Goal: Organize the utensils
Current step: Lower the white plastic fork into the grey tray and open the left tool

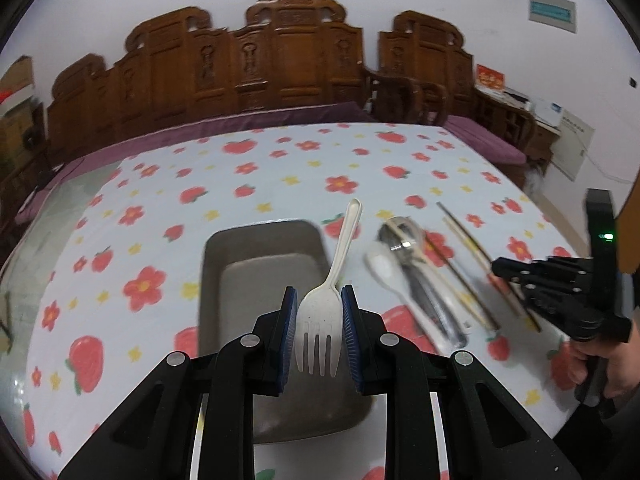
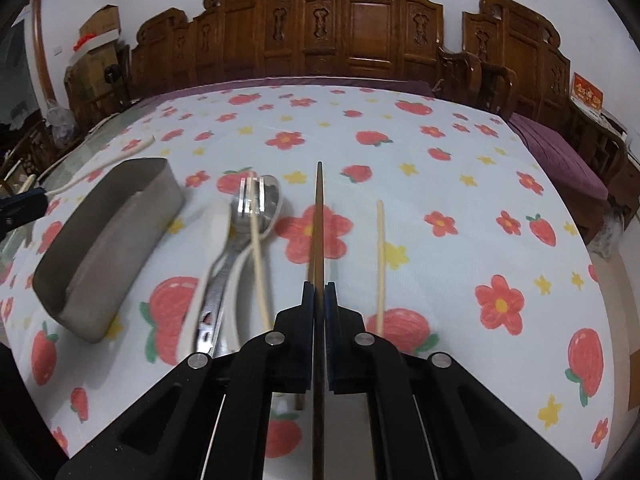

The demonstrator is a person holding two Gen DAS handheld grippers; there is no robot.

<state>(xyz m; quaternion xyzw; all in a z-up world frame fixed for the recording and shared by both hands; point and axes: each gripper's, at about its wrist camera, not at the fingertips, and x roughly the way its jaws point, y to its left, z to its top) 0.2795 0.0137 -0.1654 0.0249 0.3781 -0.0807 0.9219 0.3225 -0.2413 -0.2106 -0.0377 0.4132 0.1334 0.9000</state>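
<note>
Cream plastic fork [image 1: 320, 316] sits clamped tines-back in our left gripper [image 1: 319, 320] above the grey tray [image 1: 256, 264]. Only our right wrist view shows our right gripper [image 2: 319, 312] pinching 1 brown chopstick [image 2: 319, 216]; beyond, metal fork [image 2: 240, 216] on the tablecloth [image 2: 460, 184].

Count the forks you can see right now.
2. A white fork is clamped in the left gripper above the grey tray. A metal fork lies on the table beside the tray, among spoons and chopsticks. That pile could hide others.
</note>
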